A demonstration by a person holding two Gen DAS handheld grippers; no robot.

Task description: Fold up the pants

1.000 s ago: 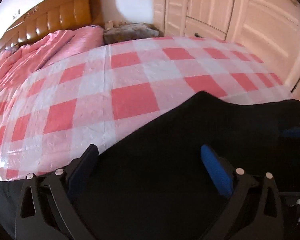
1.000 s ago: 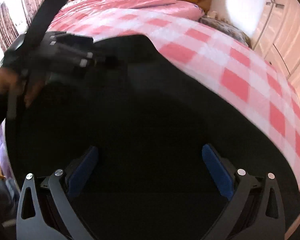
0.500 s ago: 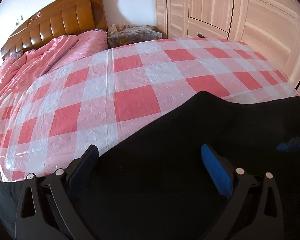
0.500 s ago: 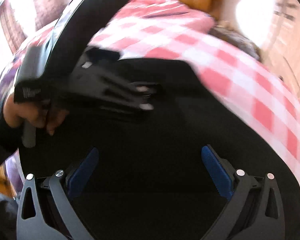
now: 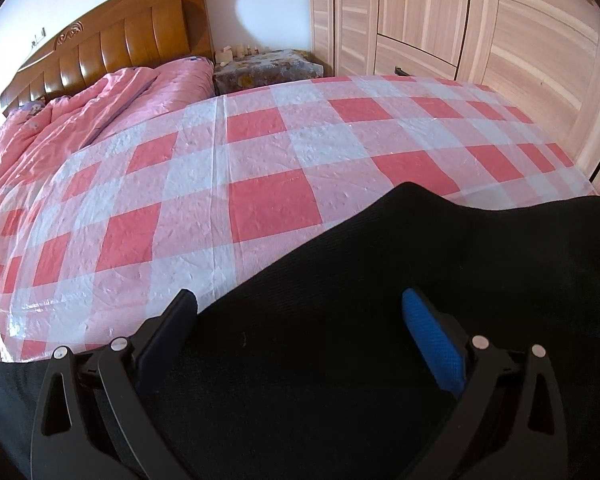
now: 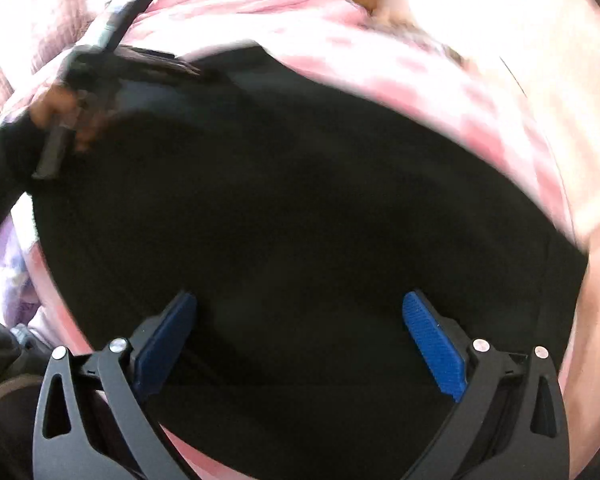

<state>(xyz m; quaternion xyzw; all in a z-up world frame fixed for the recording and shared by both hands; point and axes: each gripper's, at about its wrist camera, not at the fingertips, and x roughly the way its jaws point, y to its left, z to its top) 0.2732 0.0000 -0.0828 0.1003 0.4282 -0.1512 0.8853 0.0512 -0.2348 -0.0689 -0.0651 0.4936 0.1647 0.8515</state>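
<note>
The black pants [image 5: 400, 300] lie spread on the pink and white checked bed cover [image 5: 260, 168], filling the lower half of the left wrist view. My left gripper [image 5: 300, 332] is open and empty, its blue pads just above the fabric. In the blurred right wrist view the pants [image 6: 300, 208] fill the middle. My right gripper [image 6: 300, 332] is open and empty over them. The left gripper and the hand holding it show at upper left in that view [image 6: 100, 72], near the pants' far edge.
A wooden headboard [image 5: 112, 48] and a rumpled pink quilt [image 5: 80, 120] are at the far left. A bedside table [image 5: 264, 68] stands behind the bed. Wooden wardrobe doors [image 5: 480, 40] line the right side.
The right gripper has swung quickly, blurring its view, and no longer shows in the left wrist view. The left gripper has shifted slightly, showing more of the bed.
</note>
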